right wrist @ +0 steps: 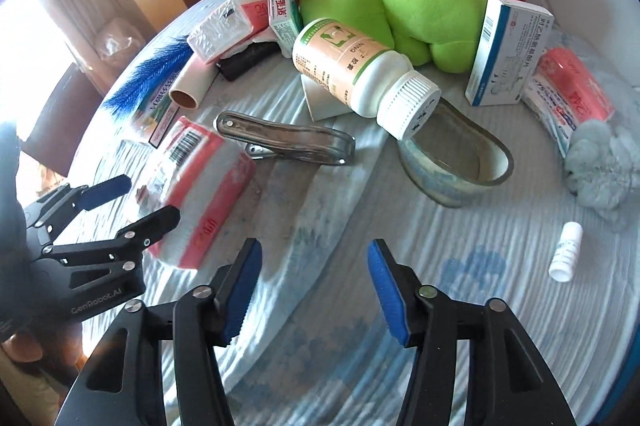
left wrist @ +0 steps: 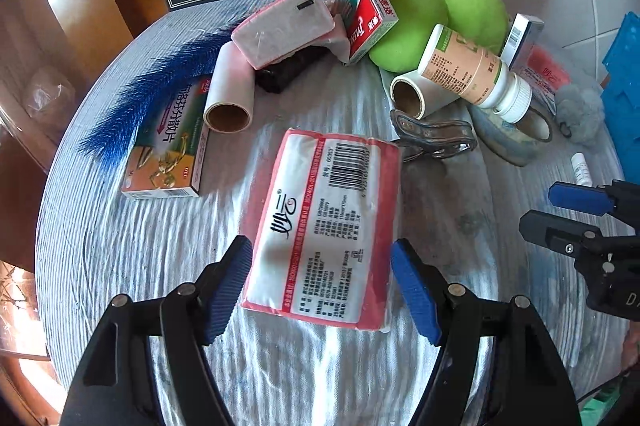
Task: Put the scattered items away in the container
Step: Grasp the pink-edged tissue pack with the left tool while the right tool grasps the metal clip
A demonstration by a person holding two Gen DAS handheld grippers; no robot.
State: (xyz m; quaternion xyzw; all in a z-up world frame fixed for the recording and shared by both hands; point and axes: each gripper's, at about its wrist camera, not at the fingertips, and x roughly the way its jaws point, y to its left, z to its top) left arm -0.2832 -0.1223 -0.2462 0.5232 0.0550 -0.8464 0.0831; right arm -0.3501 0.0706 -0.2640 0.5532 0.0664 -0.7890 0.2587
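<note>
Pink tissue pack point(left wrist: 324, 226) sits between parted left fingers point(left wrist: 232, 290) — contact unclear — right fingers point(right wrist: 240, 290) parted, empty.

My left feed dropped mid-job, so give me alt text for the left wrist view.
The left gripper straddles a pink-and-white tissue pack on a striped cloth; whether its blue fingers grip is unclear. Beyond lie boxes, paper rolls, a pill bottle and a green plush toy.

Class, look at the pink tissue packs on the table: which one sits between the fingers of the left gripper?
The tissue pack with its barcode facing up, between the left gripper; the others lie further back by the clutter.
</note>
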